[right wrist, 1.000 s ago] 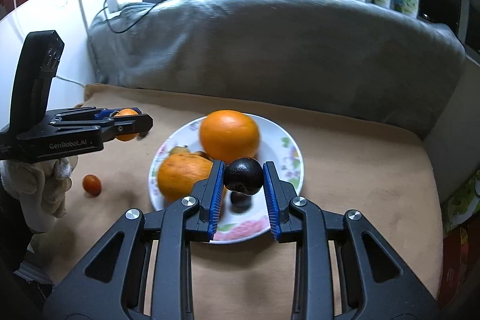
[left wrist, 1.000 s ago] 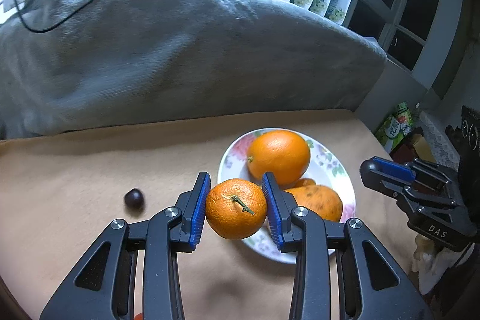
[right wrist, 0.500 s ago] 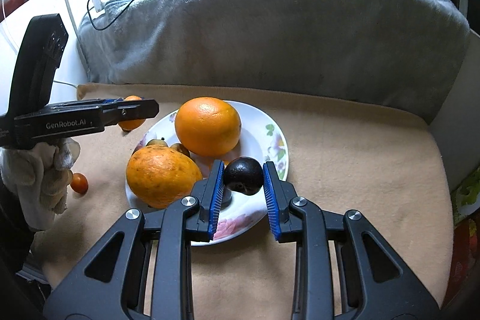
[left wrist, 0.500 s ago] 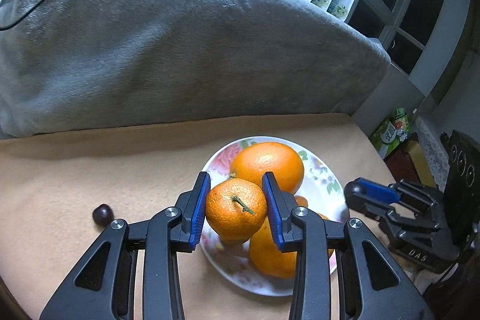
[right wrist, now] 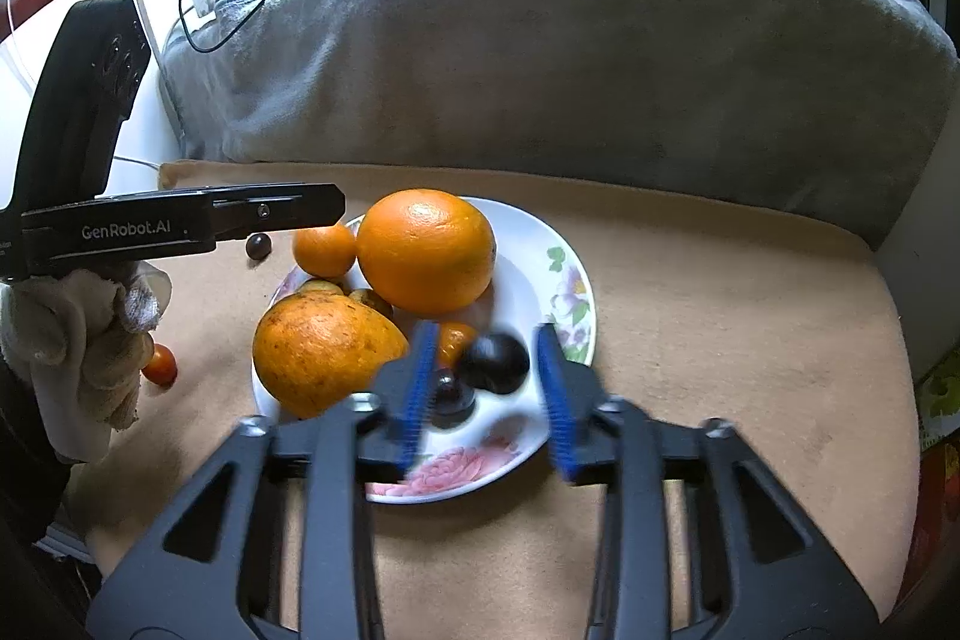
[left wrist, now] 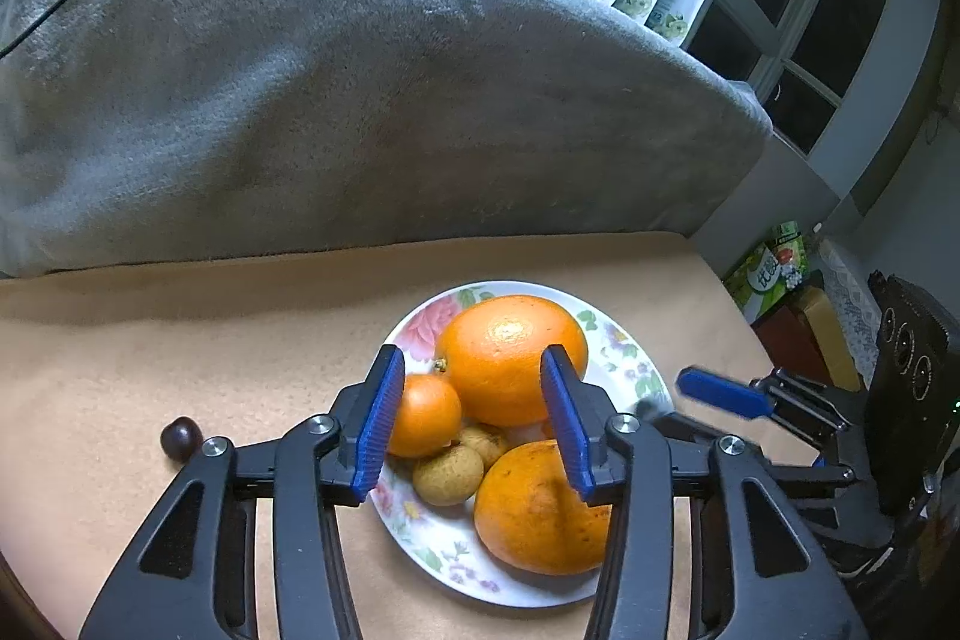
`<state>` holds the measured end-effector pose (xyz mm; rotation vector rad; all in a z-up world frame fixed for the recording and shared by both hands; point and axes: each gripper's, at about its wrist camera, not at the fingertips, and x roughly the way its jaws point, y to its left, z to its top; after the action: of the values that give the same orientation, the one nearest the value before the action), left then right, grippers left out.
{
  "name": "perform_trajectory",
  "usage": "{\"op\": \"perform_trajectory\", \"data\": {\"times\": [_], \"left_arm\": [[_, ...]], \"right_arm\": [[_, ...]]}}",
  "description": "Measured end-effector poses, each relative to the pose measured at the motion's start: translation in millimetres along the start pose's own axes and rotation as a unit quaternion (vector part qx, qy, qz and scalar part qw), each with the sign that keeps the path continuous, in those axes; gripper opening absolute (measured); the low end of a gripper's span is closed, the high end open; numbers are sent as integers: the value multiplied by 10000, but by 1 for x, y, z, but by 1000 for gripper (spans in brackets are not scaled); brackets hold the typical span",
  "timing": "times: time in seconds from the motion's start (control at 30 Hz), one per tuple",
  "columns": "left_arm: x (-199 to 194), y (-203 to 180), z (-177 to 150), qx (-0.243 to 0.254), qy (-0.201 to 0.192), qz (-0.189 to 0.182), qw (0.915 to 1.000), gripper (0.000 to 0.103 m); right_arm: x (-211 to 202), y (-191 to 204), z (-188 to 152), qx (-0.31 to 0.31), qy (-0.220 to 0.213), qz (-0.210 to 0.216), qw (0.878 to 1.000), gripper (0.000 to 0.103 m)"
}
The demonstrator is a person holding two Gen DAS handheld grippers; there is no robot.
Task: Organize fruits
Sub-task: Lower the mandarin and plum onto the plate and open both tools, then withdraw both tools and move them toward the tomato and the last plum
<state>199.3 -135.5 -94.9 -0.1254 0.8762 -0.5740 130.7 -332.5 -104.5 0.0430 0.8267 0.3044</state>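
Blue-padded, your left gripper (left wrist: 468, 424) gapes over the floral plate (left wrist: 624, 370), holding nothing; the mandarin (left wrist: 426, 415) sits on the plate against the big orange (left wrist: 510, 358). Your right gripper (right wrist: 486, 394) gapes too, dark plum (right wrist: 495, 361) loose on the plate.

A: Right gripper (right wrist: 483, 394) is motion-blurred in its own view, blue pads smeared. Can't tell if the dark plum (right wrist: 494, 363) touches them.
B: Left view: right gripper's fingertip (left wrist: 723, 393) blurred too. Plate (left wrist: 630, 370) near rim hidden behind the left gripper (left wrist: 471, 424). Small orange fruit (right wrist: 454, 340) half covered.
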Motion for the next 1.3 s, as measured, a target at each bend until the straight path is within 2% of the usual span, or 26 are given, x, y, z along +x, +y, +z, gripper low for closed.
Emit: {"op": "perform_trajectory", "data": {"times": [0.03, 0.13, 0.2, 0.27, 0.43, 0.53, 0.63, 0.77, 1.3], "left_arm": [[-1, 0, 0, 6, -9, 1, 10000, 51], [-3, -1, 1, 14, -39, 8, 10000, 54], [-4, -2, 1, 33, -55, 23, 10000, 56], [-7, -4, 1, 78, -86, 49, 9999, 63], [-13, -8, 2, 133, -164, 148, 9997, 73], [-16, -10, 1, 217, -218, 230, 9993, 74], [-19, -12, 1, 275, -287, 387, 9985, 81], [-22, -13, 1, 289, -300, 515, 9978, 81], [-61, -14, -12, 447, -628, 803, 9938, 81]], "right_arm": [[-2, 0, 0, 2, -33, -3, 10000, 62], [-5, 2, 1, -19, -62, 25, 10000, 63], [-6, 4, 1, -52, -79, 4, 10000, 71], [-9, 6, 1, -80, -112, -10, 9999, 78], [-14, 9, 1, -94, -146, -37, 9998, 87], [-18, 12, 1, -131, -159, -62, 9998, 89], [-21, 15, 1, -182, -159, -78, 9997, 91], [-26, 20, 0, -231, -203, -125, 9994, 94], [-41, 33, 4, -287, -268, -251, 9989, 95]]}}
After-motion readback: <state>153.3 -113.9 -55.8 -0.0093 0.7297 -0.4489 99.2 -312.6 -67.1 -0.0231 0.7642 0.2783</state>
